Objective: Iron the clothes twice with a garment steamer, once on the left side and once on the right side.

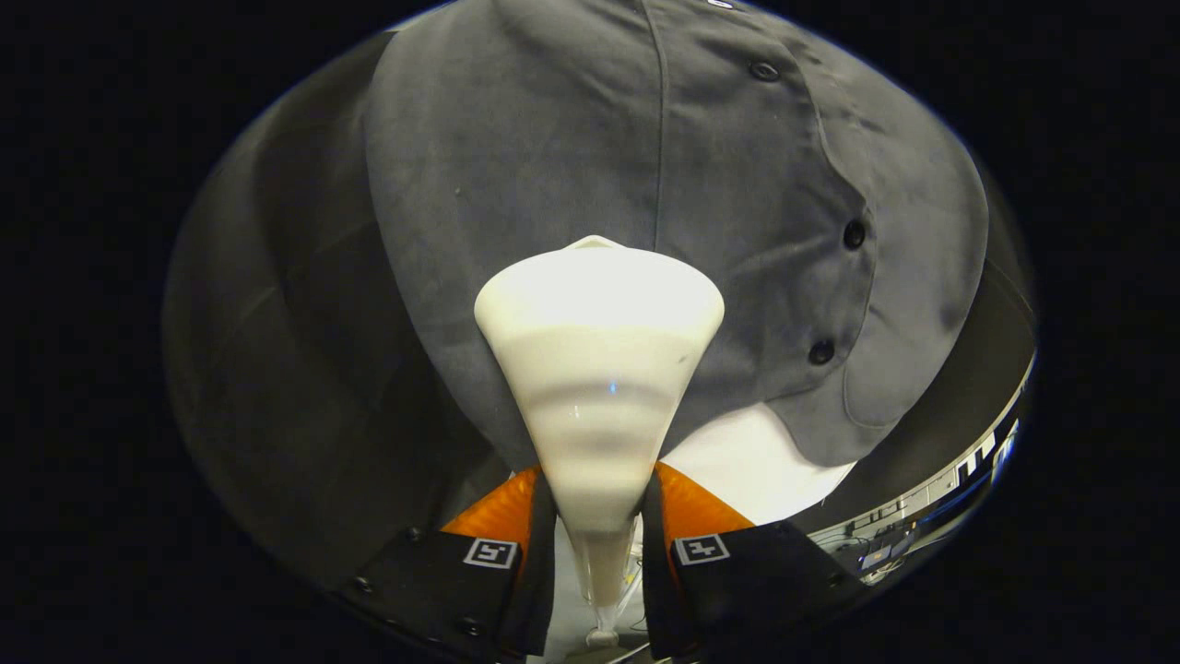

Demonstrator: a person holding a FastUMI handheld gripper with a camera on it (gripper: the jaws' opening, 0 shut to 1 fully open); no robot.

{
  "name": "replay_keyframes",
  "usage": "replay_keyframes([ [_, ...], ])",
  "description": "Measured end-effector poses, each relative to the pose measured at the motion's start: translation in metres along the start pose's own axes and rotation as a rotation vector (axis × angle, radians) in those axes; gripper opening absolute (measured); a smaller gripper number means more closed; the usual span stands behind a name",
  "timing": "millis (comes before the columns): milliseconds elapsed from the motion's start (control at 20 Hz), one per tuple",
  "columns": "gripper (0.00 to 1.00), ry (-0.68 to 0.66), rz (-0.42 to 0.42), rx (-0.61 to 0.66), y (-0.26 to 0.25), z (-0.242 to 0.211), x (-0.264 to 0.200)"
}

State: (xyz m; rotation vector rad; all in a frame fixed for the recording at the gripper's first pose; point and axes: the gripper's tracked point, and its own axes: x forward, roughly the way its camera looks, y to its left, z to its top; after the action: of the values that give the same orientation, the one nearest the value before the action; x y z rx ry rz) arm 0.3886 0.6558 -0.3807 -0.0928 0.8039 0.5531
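Grey button-front shirt (645, 184) hangs just beyond the fingers; the gripper (597, 516) is clamped on the white garment steamer's (599, 369) narrow neck, its flared head against the cloth near the shirt's lower hem.

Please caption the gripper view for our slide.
Claw shut on white cone-shaped garment steamer, its head against a grey buttoned cloth shirt.

We see the steamer (599, 369) as smooth, glossy plastic; behind it the shirt (572, 157) is matt woven cloth with glossy plastic buttons (854, 233).
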Motion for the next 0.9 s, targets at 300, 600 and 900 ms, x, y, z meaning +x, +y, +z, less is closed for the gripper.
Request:
replay_keyframes([
  [300, 0.48, 0.053, 0.021, 0.017, -0.007, -0.050, 0.004],
  [600, 0.48, 0.023, 0.023, 0.059, -0.035, -0.045, -0.054],
  [900, 0.48, -0.135, 0.031, 0.077, -0.096, 0.017, -0.159],
])
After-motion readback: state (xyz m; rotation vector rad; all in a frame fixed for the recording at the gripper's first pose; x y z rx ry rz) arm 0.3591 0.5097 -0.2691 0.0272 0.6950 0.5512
